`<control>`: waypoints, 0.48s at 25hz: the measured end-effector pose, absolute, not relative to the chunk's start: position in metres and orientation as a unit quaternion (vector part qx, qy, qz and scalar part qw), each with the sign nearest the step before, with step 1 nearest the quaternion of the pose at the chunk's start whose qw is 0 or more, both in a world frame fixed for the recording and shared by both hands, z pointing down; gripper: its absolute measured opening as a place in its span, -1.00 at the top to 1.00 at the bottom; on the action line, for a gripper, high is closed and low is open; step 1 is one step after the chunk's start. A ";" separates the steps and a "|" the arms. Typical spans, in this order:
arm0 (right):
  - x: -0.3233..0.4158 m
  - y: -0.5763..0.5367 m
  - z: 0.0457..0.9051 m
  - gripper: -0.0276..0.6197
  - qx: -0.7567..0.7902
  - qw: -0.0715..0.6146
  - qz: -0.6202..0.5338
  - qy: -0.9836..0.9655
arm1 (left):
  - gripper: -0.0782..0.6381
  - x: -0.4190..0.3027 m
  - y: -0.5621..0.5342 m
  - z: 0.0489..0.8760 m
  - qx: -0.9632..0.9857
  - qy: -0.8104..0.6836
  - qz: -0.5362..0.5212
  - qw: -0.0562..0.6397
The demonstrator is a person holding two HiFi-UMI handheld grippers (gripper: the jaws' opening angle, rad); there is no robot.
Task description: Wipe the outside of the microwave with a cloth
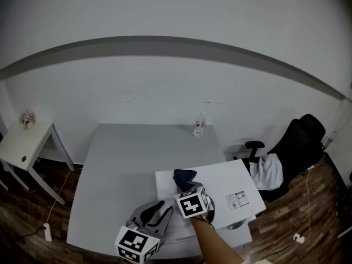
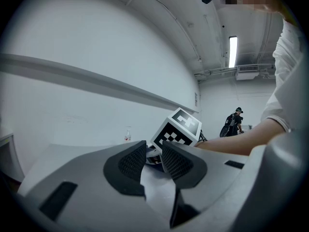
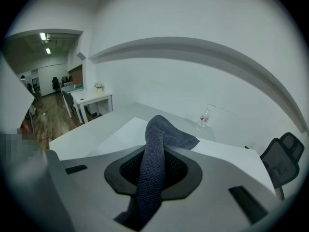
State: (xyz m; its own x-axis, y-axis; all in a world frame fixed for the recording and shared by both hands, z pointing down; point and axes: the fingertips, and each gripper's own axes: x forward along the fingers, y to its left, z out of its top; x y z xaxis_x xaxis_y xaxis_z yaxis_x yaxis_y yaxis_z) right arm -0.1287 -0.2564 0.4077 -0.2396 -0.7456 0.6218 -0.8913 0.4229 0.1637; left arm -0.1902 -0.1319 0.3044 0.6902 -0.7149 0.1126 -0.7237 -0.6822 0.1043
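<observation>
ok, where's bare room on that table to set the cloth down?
The table is bare left of the microwave and behind it, up to the bottle at the far edge. The microwave top is free right of the cloth. Crowded: its near-left corner, where the left gripper and right gripper meet.

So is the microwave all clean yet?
Not yet. Done: the cloth is picked up, pinched in the right gripper. In hand: its free end lies on the microwave, on top, near the far left corner. To do: the wiping itself; no wiped patch shows anywhere. The left gripper is open and empty.
</observation>
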 end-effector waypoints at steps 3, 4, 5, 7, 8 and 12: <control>-0.146 -0.253 0.405 0.69 0.510 0.327 0.100 -0.790 | 0.49 -0.199 -0.130 0.302 0.914 -0.397 0.039 0.073; -0.152 -0.251 0.405 0.69 0.506 0.327 0.100 -0.792 | 0.49 -0.201 -0.129 0.302 0.914 -0.396 0.042 0.073; -0.156 -0.250 0.405 0.69 0.503 0.327 0.101 -0.794 | 0.49 -0.203 -0.129 0.301 0.915 -0.395 0.044 0.073; -0.164 -0.247 0.403 0.69 0.495 0.328 0.099 -0.798 | 0.49 -0.206 -0.128 0.301 0.915 -0.394 0.046 0.072; -0.167 -0.246 0.403 0.69 0.492 0.328 0.099 -0.800 | 0.49 -0.207 -0.128 0.300 0.916 -0.393 0.046 0.072; -0.180 -0.239 0.407 0.69 0.479 0.315 0.128 -0.809 | 0.49 -0.212 -0.126 0.298 0.918 -0.388 0.038 0.076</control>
